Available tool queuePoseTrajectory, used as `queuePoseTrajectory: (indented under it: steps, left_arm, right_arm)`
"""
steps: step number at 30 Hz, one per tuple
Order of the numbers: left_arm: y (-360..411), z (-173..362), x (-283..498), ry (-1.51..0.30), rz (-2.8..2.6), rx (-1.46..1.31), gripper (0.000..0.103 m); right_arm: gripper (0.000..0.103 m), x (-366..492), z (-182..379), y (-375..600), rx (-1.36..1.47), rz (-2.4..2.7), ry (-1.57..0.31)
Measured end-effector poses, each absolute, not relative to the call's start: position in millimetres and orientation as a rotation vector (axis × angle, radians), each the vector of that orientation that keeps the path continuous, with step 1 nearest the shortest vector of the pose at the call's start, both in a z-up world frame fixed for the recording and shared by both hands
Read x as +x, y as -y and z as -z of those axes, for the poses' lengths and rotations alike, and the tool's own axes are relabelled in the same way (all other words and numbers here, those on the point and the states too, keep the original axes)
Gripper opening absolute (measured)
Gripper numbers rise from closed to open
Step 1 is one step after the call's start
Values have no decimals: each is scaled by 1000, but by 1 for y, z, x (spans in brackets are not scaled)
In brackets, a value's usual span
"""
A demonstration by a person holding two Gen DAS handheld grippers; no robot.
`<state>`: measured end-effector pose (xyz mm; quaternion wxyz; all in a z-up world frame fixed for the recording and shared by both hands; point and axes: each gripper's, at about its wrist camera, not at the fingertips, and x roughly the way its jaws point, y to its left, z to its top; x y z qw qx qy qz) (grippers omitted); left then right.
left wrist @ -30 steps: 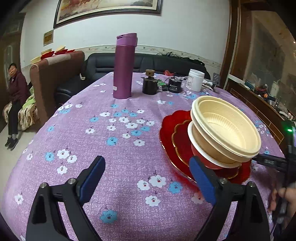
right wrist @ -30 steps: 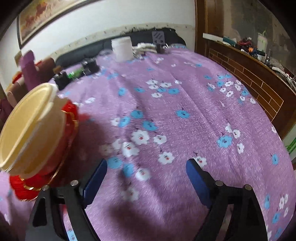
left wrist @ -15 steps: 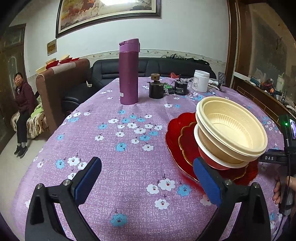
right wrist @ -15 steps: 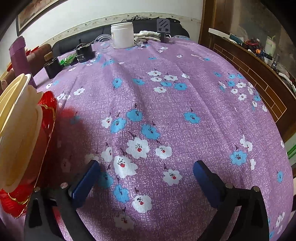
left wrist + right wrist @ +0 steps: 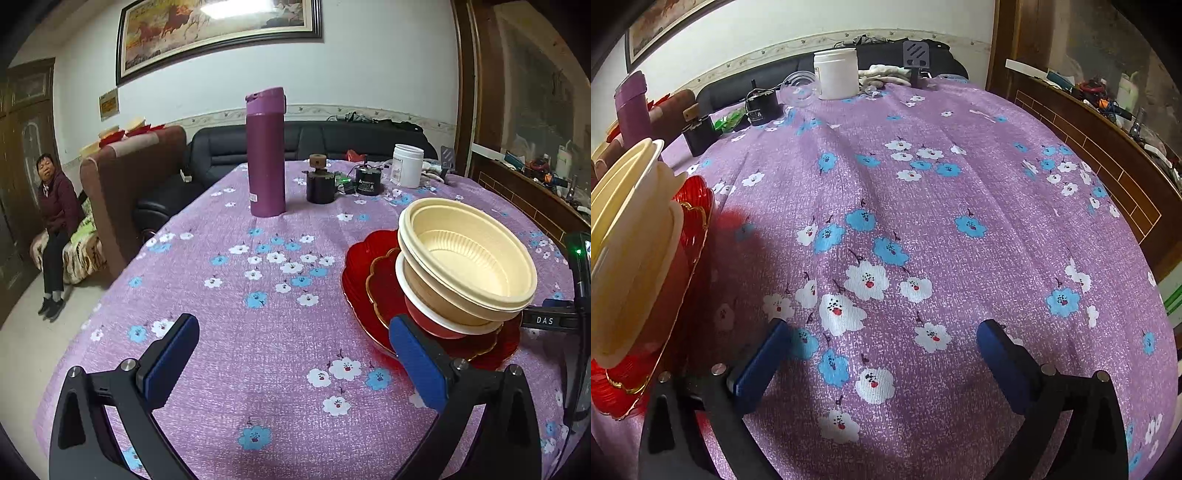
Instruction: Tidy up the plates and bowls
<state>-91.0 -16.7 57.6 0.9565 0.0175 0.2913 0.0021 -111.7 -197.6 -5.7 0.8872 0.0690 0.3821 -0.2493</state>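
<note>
In the left wrist view, two nested cream bowls (image 5: pixel 469 258) sit tilted on a white-rimmed red bowl (image 5: pixel 432 317). That bowl rests on a small gold-rimmed red plate (image 5: pixel 384 284), which lies on a larger red plate (image 5: pixel 358 266). My left gripper (image 5: pixel 291 325) hovers over the cloth just left of this stack. Its jaws are opening and nothing is between them; the right fingertip (image 5: pixel 410 343) is close to the plate's near rim. My right gripper (image 5: pixel 882 328) is open over bare cloth, with the cream bowls (image 5: pixel 624 229) and red plate (image 5: pixel 698 199) at its left.
On the purple flowered tablecloth (image 5: pixel 258 332), a purple flask (image 5: pixel 266 155), a black jar (image 5: pixel 320 184), a small black box (image 5: pixel 367 181) and a white jar (image 5: pixel 406 166) stand at the far end. A person (image 5: pixel 55 221) sits at far left. A wooden sideboard (image 5: pixel 1108 147) runs along the right.
Both grippers' jaws have widened a little. In the right wrist view the stack has slid towards the left edge, and the left view has tipped up slightly.
</note>
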Motion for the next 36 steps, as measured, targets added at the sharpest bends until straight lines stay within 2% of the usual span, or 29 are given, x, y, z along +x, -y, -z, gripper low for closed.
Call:
queuePoseTrajectory:
  steps: [15, 36]
  left_arm:
    - [36, -82, -116, -488, 40, 150, 103]
    - [37, -68, -111, -622, 87, 134, 103]
  right_arm:
    - [102, -112, 6, 197, 144, 518, -794]
    - [102, -112, 6, 197, 144, 518, -794]
